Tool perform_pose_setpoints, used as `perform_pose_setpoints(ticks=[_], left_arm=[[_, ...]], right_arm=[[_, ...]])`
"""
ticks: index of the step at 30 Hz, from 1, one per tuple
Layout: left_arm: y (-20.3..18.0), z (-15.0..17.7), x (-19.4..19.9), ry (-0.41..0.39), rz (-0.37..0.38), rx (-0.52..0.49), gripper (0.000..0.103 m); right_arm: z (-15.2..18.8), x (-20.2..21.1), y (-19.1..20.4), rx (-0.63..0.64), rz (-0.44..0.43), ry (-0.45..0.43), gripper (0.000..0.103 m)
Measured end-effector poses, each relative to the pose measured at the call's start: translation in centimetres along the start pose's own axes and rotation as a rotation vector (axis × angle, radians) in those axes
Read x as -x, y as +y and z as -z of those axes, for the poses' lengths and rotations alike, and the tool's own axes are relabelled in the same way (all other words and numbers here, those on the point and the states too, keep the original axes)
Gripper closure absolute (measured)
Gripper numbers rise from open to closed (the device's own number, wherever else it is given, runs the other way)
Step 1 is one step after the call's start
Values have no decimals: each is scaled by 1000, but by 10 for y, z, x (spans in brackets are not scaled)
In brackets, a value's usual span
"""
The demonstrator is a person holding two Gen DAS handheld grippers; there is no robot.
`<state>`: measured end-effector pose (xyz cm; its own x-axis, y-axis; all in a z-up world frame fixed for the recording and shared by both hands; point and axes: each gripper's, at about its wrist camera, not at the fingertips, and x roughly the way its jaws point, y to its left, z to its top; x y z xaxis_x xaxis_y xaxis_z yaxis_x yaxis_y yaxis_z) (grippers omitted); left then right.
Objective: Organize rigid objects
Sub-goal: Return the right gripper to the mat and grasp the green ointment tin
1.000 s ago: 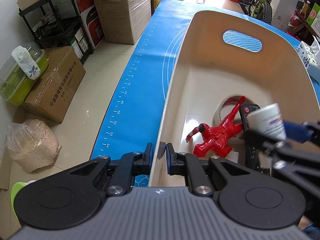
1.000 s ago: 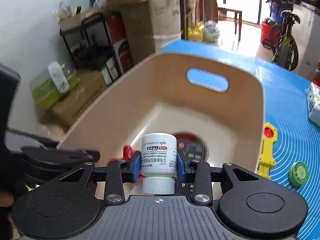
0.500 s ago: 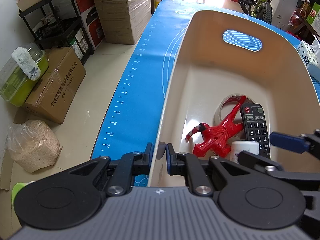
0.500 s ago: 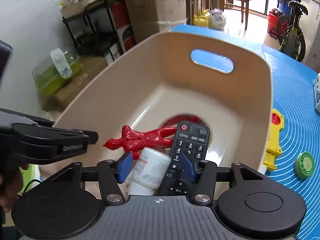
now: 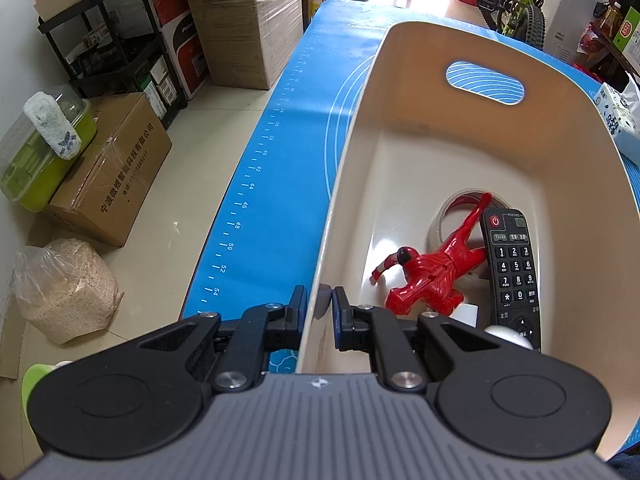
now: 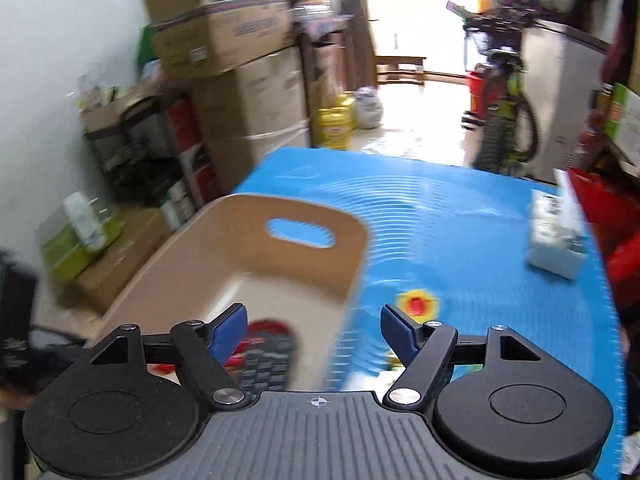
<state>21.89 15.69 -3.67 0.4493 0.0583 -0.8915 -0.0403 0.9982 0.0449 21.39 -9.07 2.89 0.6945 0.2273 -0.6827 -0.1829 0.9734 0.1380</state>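
Remote [image 5: 514, 268], lower right, reads "TV/AV" above digit keys 1–0; blue mat's [image 5: 256, 184] ruler edge at centre counts 40 through 54.

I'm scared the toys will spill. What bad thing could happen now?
The left gripper pinches the beige bin by one wall near the mat's edge; a tug could tip it and spill the red figure and remote. The right gripper is open above the bin's right rim, and the view is blurred; it might knock the wall. The yellow toy lies close beside the bin and might get bumped.
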Motion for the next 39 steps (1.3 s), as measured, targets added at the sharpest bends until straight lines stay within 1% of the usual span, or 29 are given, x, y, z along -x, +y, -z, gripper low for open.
perform_pose_setpoints(ticks=[4,7,10,13,16,18,20,22,27,31,34,36,39], left_arm=[[0,0,-1,1,3,3,88],[0,0,-1,1,3,1,88],[0,0,-1,1,3,2,88],[0,0,-1,1,2,2,88],[0,0,-1,1,3,2,88],[0,0,-1,1,3,3,88],[0,0,-1,1,2,2,88],[0,0,-1,0,1,-1,88],[-1,0,-1,1,0,0,88],[-1,0,-1,1,-1,0,88],[-1,0,-1,1,-1,-1,88],[-1,0,-1,1,0,1,88],[-1,1,-1,1,1,3,88]], right_arm=[[1,-6,-44,-43,82,-1,25],[6,-20,-75,-84,142,22,25],[14,-40,-98,-113,180,59,25],[29,-59,-112,-90,228,97,25],[43,-78,-121,-75,257,130,25],[52,-89,-128,-100,268,145,25],[60,-98,-137,-150,277,141,25],[67,-107,-143,-183,282,149,25],[72,-123,-146,-211,299,160,26],[73,-128,-137,-162,325,149,26],[72,-125,-135,-148,305,141,35],[72,-123,-132,-130,305,136,49],[74,-119,-126,-110,342,121,49]])
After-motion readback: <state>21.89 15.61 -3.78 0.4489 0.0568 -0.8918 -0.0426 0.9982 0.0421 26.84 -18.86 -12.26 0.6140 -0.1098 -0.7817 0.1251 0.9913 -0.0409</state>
